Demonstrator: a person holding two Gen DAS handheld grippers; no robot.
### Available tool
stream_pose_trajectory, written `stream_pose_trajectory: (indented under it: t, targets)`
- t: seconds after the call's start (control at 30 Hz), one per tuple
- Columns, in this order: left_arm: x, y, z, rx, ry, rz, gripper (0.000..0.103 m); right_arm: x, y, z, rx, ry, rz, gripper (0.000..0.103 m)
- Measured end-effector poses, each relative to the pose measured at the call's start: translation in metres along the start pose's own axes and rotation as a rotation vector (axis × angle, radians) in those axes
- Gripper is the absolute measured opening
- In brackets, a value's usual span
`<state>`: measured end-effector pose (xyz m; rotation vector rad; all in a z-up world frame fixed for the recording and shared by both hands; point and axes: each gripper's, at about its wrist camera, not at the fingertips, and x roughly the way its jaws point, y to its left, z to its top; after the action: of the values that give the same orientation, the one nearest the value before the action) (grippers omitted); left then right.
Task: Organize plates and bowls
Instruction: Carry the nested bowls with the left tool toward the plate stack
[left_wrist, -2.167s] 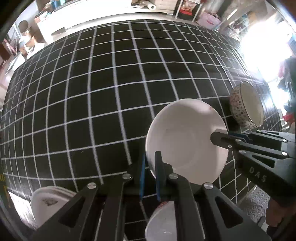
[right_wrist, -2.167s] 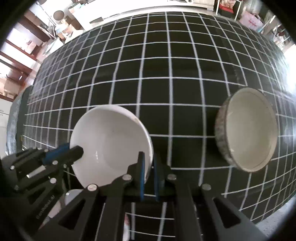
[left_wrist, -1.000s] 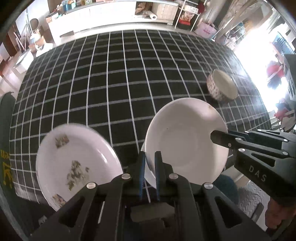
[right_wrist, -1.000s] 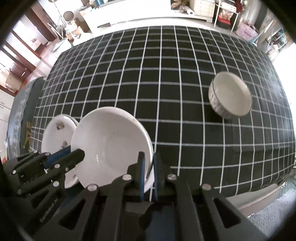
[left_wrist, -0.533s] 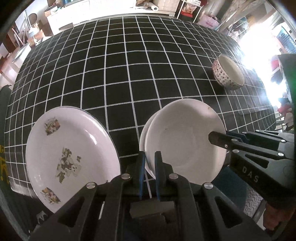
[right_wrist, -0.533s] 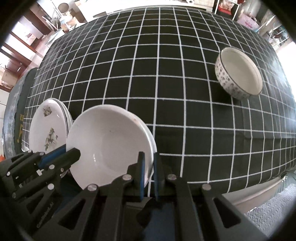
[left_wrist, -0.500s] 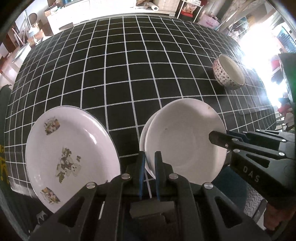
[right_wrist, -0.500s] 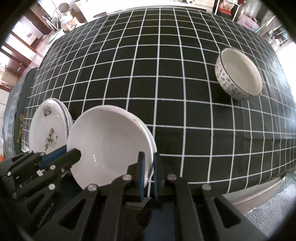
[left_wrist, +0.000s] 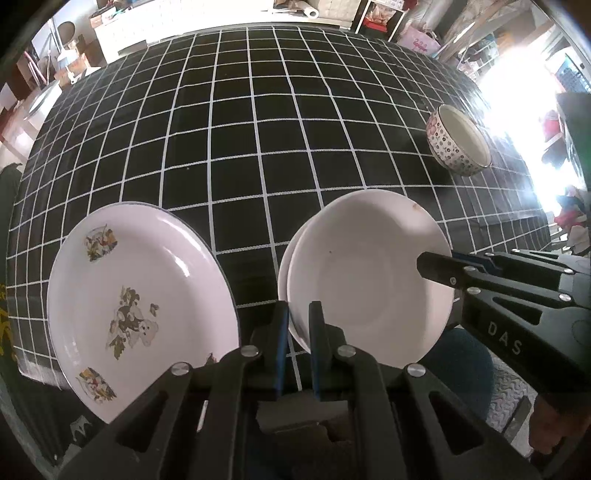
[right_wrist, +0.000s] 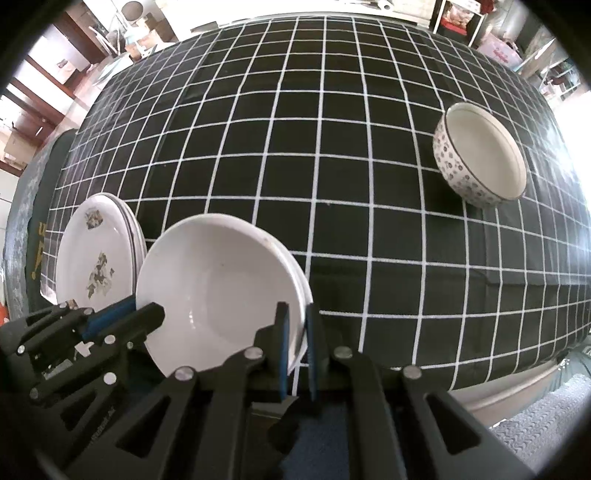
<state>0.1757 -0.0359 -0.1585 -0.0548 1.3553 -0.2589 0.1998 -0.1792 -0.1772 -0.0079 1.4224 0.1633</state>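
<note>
Far left on the table (left_wrist: 258, 122), covered by a black cloth with a white grid: a stack of printed plates (left_wrist: 140, 306), lying at the near edge, the top one showing a bear picture. Just right of it, the left gripper (left_wrist: 296, 325) has its jaws pinching the near-left rim of the white bowl (left_wrist: 369, 273). A second white rim shows just behind and under this bowl on its left side. The right gripper (right_wrist: 295, 332) pinches the opposite rim, so both hold the one white bowl at the near table edge. Far right, well apart, a patterned bowl (right_wrist: 480, 155) sits upright on the cloth.
</note>
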Motion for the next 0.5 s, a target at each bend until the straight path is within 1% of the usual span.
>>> stream_pose_trajectory:
  t: [0.17,0.5]
  targets:
    - [-0.008,0.003,-0.001,-0.004,-0.012,-0.005,0.008,0.0,-0.001,-0.002,0.003,0.005,0.008,0.012]
    - [-0.033,0.004,-0.005,0.006,-0.067,-0.002,0.008,-0.009,-0.008,-0.008,0.015,-0.007,0.04,0.012]
